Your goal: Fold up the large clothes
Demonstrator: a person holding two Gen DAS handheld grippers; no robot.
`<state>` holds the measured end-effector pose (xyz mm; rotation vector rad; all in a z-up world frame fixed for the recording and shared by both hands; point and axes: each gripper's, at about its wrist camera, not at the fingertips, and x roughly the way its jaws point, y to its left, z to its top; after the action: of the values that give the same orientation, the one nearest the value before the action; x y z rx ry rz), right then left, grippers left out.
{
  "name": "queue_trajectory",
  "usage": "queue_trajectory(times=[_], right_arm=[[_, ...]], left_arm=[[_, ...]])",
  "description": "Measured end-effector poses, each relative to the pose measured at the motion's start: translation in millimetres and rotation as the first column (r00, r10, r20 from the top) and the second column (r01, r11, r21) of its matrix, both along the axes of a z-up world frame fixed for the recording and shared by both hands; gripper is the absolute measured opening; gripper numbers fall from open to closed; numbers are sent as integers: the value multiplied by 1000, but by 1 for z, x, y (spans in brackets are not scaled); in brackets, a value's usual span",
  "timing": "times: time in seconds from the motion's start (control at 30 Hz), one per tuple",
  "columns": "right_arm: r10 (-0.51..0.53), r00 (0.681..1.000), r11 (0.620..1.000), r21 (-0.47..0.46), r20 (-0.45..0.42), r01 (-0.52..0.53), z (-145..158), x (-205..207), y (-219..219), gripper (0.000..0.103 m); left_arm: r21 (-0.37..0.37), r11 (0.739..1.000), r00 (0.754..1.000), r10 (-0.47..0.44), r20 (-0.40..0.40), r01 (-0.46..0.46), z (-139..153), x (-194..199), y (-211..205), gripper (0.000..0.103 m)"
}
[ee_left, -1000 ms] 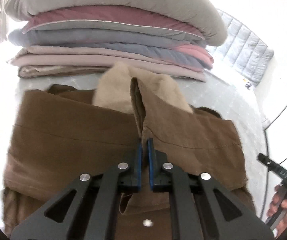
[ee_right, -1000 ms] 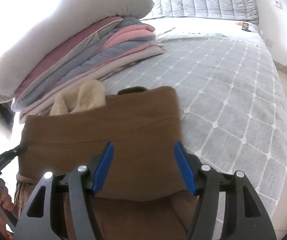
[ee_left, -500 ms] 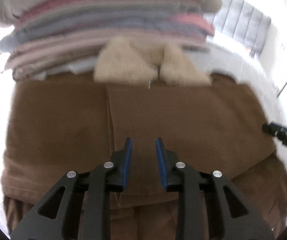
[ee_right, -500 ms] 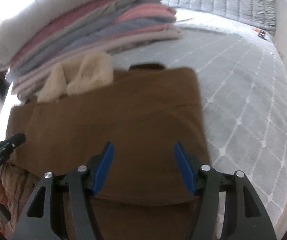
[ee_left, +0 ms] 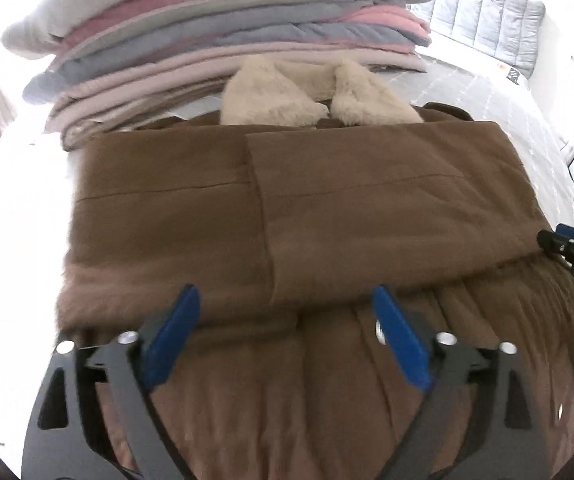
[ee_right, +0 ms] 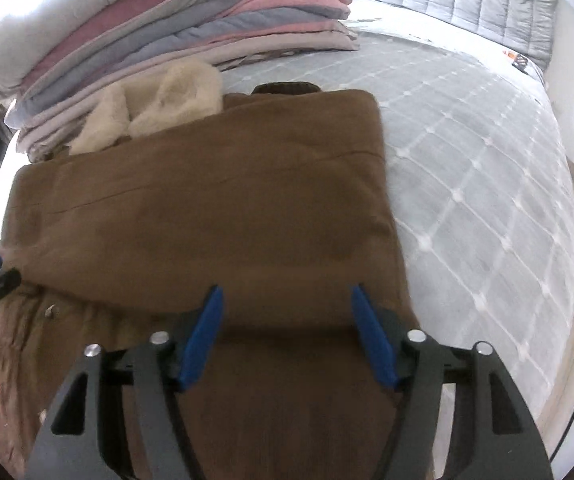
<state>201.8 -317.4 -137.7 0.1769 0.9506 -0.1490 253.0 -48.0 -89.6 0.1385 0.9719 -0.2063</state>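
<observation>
A: Which step? 
B: Sleeves folded across the brown coat [ee_left: 271, 208], which lies on the bed [ee_right: 487, 168] near its left edge; both the left hand-held gripper [ee_left: 287, 320] and right hand-held gripper [ee_right: 287, 316] hover wide, empty.

A: Next? 
B: Probably gripping the hem to fold it toward the fleece collar [ee_left: 271, 96]. No containers visible.

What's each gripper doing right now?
Left gripper: open, holding nothing, over the brown coat.
Right gripper: open, holding nothing.
</observation>
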Motion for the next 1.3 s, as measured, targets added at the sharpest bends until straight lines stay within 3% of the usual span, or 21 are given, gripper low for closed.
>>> queue_trajectory(times=[0.2,0.47,0.67,0.87,0.97,1.07,1.17,1.3], right_arm=[[34,999,999,-36,-16,-34,30,-62,24,85],[73,995,997,13,-71,-72,33,-146,40,86],[49,996,999,15,-76,-48,27,-200,40,86],[14,988,990,144,-153,8,16,-243,21,86],[-18,988,973,223,-155,53,18,-265,2,86],[-35,987,967,245,-158,73,15,-281,-11,86],[-34,984,964,255,-175,78,3,-293,-19,86],[-24,981,934,346,-193,91,-28,-298,-27,86]], left_arm=[[-1,999,999,45,-5,-45,38,-66,37,96],[-14,999,996,52,-74,-53,53,-141,99,96],[-7,997,989,79,-124,-81,42,-186,151,96],[-106,991,973,60,-224,-86,33,-215,193,96],[-132,989,963,29,-269,-67,27,-226,208,96],[-163,985,955,12,-298,-63,19,-234,223,96],[-228,970,940,3,-342,-86,8,-238,239,96],[-306,944,919,-10,-395,-122,-18,-239,251,96]])
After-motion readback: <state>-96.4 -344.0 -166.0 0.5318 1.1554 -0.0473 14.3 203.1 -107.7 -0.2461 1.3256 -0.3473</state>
